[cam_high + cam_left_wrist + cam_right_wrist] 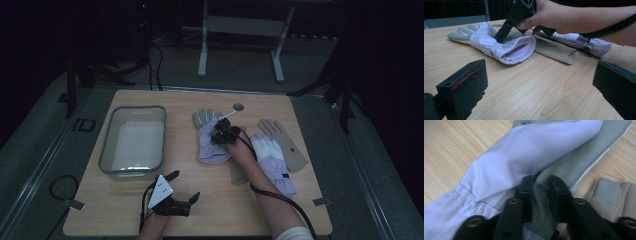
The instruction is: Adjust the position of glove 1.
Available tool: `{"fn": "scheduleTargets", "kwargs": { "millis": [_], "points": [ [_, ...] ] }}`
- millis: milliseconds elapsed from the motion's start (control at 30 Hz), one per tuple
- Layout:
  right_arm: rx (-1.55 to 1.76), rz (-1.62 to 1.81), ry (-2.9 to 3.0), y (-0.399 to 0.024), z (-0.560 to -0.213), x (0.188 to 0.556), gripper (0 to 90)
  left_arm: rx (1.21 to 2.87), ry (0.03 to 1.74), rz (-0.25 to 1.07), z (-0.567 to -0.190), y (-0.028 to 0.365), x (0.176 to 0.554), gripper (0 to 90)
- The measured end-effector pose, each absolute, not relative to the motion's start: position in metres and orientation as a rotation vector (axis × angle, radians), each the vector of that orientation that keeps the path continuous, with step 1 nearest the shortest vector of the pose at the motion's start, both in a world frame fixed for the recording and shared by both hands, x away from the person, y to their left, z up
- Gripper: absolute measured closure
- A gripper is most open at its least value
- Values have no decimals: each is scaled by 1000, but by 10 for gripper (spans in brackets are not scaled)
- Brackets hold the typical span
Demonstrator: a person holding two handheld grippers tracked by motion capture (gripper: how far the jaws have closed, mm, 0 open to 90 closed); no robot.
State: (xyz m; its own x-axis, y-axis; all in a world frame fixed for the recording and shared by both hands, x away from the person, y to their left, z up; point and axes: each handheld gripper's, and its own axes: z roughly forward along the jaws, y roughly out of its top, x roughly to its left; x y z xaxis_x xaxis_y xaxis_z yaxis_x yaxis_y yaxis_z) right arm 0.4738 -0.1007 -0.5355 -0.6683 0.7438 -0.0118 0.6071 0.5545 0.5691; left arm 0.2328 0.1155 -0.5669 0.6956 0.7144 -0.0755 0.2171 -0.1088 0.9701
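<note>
Right gripper (pixel 223 131) at centre of the high view, tips down on the lavender glove (pixel 210 142), jaws pinched on a fold of its grey textured palm fabric (pixel 541 195) in the right gripper view. Same glove at upper left of the left gripper view, cuff opening toward the camera. Left gripper (pixel 182 187) low in the high view, resting on bare wooden table (pixel 225 200), jaws spread wide, nothing between them. Clear plastic bin (pixel 132 141) at left of centre. Beige glove (pixel 282 142) and second lavender glove (pixel 272 162) at right of centre, side by side.
</note>
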Motion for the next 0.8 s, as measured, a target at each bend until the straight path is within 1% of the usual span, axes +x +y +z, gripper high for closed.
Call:
{"fn": "scheduleTargets", "kwargs": {
  "millis": [33,133,400,467,567,600,633,800],
  "points": [
    [1131,766,2528,-99,-535,472,824,1668,762,497,-567,115,233,0],
    [1149,725,2517,-93,-532,470,870,1670,763,498,-567,115,233,0],
    [1275,937,2498,-104,-514,461,881,1663,766,501,-567,116,233,0],
    [1276,1007,2484,-108,-502,450,882,1668,765,491,-567,117,235,0],
    [1297,1083,2447,-115,-493,433,882,1664,768,493,-567,117,234,0],
    [1297,1083,2447,-115,-493,433,882,1664,768,493,-567,117,234,0],
    [1297,1103,2427,-117,-487,420,882,1665,770,502,-567,117,234,0],
    [1269,1141,2378,-126,-481,386,882,1664,764,503,-567,116,234,0]
  ]
}}
